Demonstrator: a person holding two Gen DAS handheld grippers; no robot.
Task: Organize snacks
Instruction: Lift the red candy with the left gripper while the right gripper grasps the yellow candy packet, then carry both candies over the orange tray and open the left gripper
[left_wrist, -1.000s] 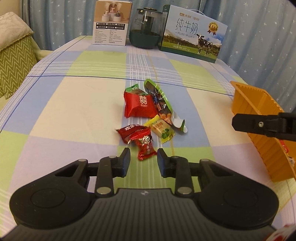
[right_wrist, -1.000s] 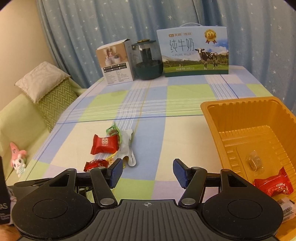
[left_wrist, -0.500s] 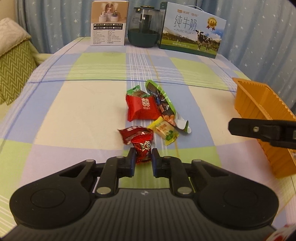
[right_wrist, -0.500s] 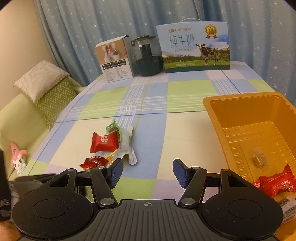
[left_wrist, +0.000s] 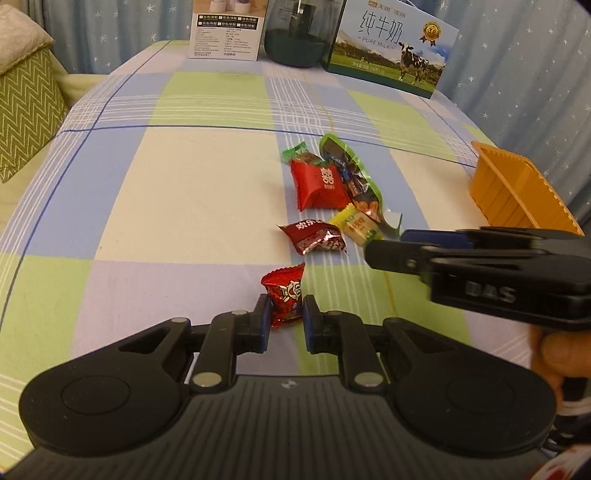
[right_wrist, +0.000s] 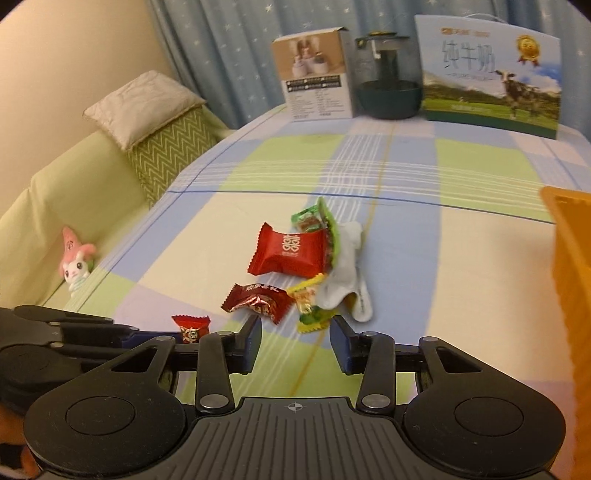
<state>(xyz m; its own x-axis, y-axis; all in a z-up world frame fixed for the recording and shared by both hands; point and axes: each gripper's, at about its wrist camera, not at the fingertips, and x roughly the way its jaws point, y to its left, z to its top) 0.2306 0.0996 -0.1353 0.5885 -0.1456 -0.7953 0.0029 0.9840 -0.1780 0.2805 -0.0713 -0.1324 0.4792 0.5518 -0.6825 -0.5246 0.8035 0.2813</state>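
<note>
Now that the small red candy (left_wrist: 286, 301) is clamped by the left gripper (left_wrist: 285, 321) and raised off the tablecloth (left_wrist: 184, 192), transfer to the orange tray (left_wrist: 517, 195) is enabled; the right gripper (right_wrist: 295, 345), jaws just narrowed yet empty, is positioned near the yellow candy (right_wrist: 308, 304).

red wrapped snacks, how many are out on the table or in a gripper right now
3: a small red candy pinched in the left gripper, a dark red pack on the tablecloth, and a big red pack behind it. The tray's inside is hidden.
</note>
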